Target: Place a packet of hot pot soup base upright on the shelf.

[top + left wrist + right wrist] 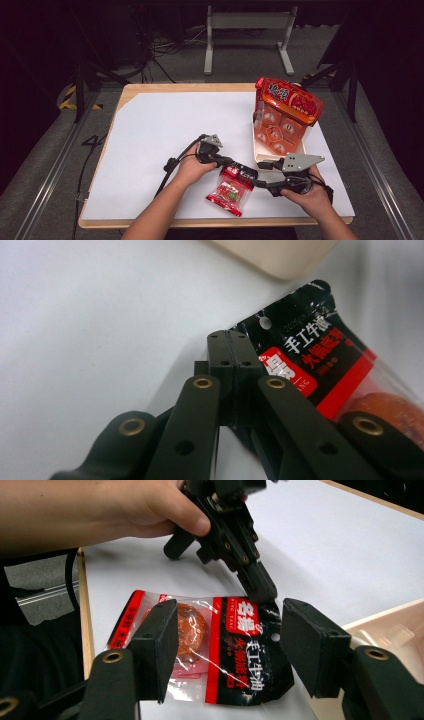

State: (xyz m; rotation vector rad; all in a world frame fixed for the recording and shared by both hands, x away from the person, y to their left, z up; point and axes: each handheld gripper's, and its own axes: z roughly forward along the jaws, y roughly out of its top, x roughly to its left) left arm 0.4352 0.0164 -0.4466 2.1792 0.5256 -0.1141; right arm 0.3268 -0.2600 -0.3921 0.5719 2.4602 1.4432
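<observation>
Red-and-black plastic sachet (231,189) of hotpot base, lying near the worktop's (150,125) near edge. Judged light, limp, slippery; the flat sealed black top edge is best gripped. Left tool (231,352) is clamped there; right tool (225,645) is held wide around it, untouching.

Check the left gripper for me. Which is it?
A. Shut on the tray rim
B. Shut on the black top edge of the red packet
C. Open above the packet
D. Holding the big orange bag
B: in the left gripper view, the left gripper has its jaws pressed together on the black top edge of the red packet.
</observation>
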